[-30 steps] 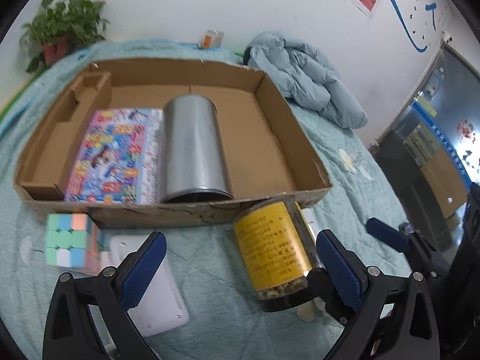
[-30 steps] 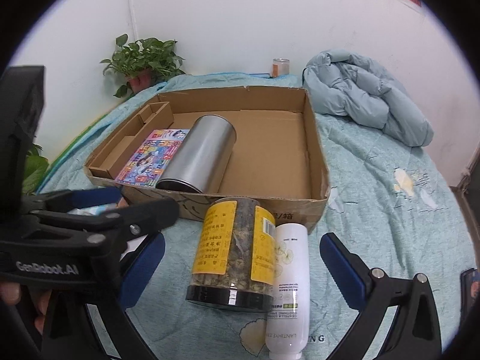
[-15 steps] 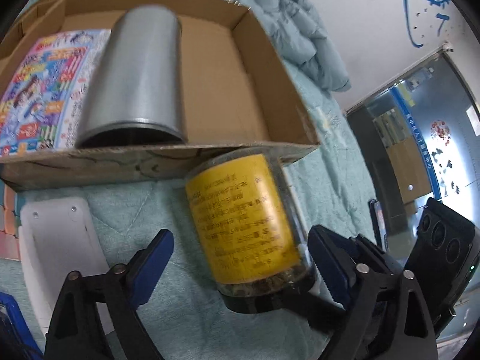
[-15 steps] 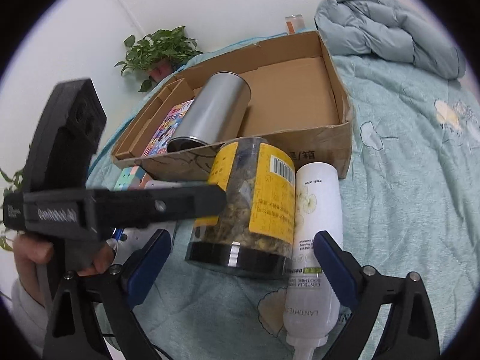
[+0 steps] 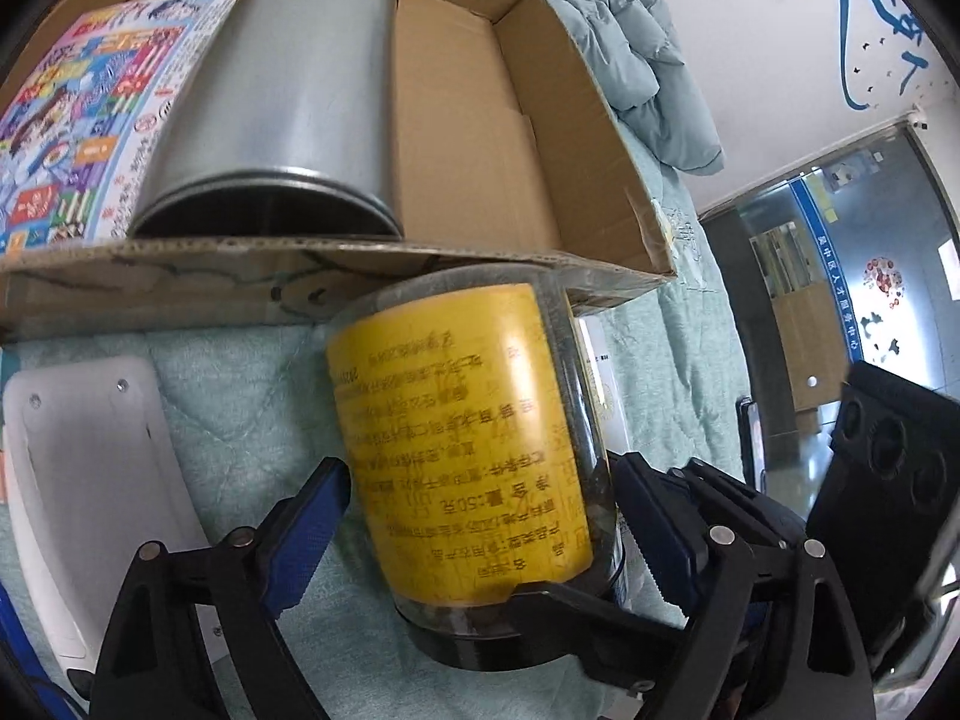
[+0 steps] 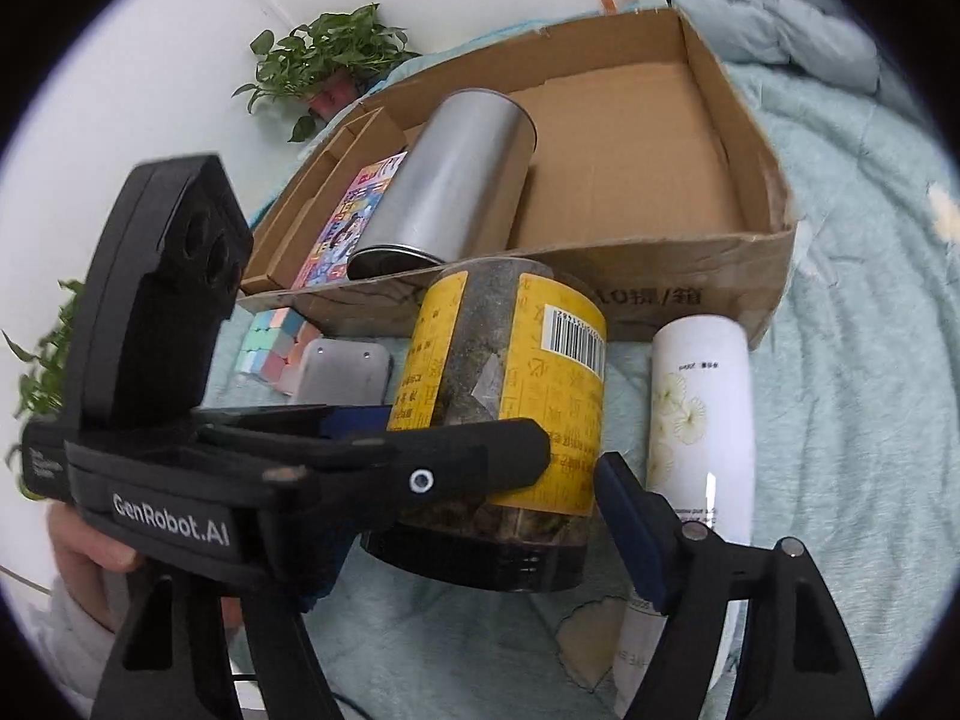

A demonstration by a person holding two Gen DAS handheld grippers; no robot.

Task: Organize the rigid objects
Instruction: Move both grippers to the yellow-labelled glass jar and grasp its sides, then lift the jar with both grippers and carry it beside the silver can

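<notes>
- Left wrist view: I am bracketing the jar [image 5: 474, 450] with my left gripper [image 5: 480, 531], one blue pad on each side near its black lid. The jaws are standing apart; whether the pads are pressing on the plastic I cannot tell. The jar is lying on its side on the quilt [image 5: 240, 420], base touching the front wall of the box [image 5: 180, 282], which I judge is where it belongs.
- The box is holding a grey tin [image 5: 282, 114] on its side and a colourful flat pack [image 5: 78, 120] beside it; the right half of the floor is bare. A white tray [image 5: 84, 480] is lying outside, left of the jar.
- Right wrist view: my right gripper [image 6: 480, 480] is coming at the same jar, and its jaws have just been closing. The right pad is sitting between the jar and the white bottle [image 6: 702, 420]; the left pad is hidden behind the other tool, so contact is unclear.
- The jar is showing dark dried matter through its clear wall. A cube [image 6: 270, 348] is resting near the box front.
</notes>
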